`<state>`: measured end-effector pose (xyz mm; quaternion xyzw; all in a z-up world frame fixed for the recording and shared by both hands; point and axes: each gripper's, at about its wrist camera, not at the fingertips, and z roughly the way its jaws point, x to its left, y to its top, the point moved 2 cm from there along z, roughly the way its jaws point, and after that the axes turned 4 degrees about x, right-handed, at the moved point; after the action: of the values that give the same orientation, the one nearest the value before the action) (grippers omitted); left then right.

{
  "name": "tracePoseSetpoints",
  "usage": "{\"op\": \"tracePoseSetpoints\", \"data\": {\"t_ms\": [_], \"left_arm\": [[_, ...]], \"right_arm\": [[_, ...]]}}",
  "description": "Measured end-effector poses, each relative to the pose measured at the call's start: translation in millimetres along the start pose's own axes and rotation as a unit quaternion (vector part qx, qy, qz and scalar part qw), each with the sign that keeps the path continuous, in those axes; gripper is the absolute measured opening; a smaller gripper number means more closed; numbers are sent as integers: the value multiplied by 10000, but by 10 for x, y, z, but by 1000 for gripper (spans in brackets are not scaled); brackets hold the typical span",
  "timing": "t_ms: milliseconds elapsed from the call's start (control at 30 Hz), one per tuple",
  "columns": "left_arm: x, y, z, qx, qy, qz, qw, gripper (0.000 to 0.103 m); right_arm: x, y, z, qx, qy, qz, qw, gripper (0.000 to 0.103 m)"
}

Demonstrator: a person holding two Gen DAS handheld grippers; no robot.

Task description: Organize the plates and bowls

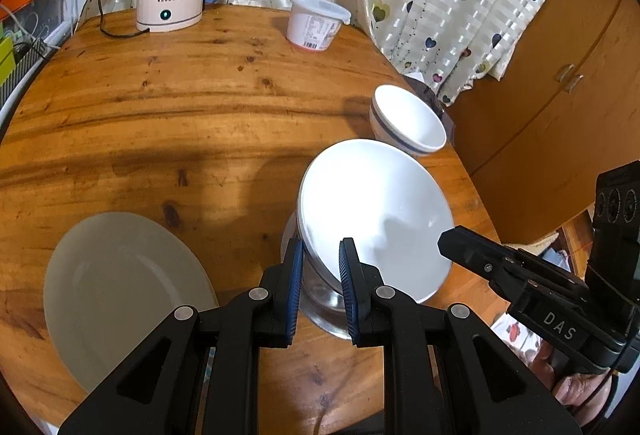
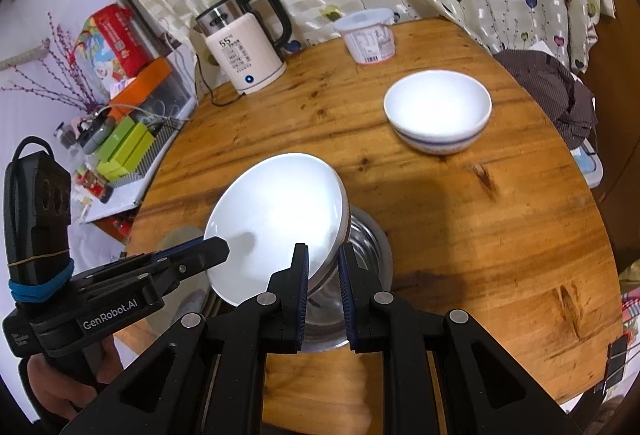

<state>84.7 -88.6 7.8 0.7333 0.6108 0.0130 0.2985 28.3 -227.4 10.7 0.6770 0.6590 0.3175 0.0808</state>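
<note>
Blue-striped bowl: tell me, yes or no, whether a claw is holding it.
No, the blue-striped bowl stands alone on the wooden table, while both claws grip the white bowl nearer the camera.

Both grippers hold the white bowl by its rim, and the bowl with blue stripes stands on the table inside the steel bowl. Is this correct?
One error: the blue-striped bowl stands alone on the table, apart from the steel bowl, as the right wrist view shows. Both grippers, left and right, do hold the white bowl.

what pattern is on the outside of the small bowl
White with dark blue bands, on the small bowl; clearest in the right wrist view.
</note>
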Motion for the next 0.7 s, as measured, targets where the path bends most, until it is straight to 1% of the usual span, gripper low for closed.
{"op": "tracePoseSetpoints", "data": {"t_ms": [300,700], "left_arm": [[-5,-76,107,185,-8,-22,9998,19],[-7,-131,188,342,-16,-25,9994,19]], "right_arm": [[-69,-92,68,165,-55,34,9998,15],[-100,-128,122,293,-156,14,9994,15]]}}
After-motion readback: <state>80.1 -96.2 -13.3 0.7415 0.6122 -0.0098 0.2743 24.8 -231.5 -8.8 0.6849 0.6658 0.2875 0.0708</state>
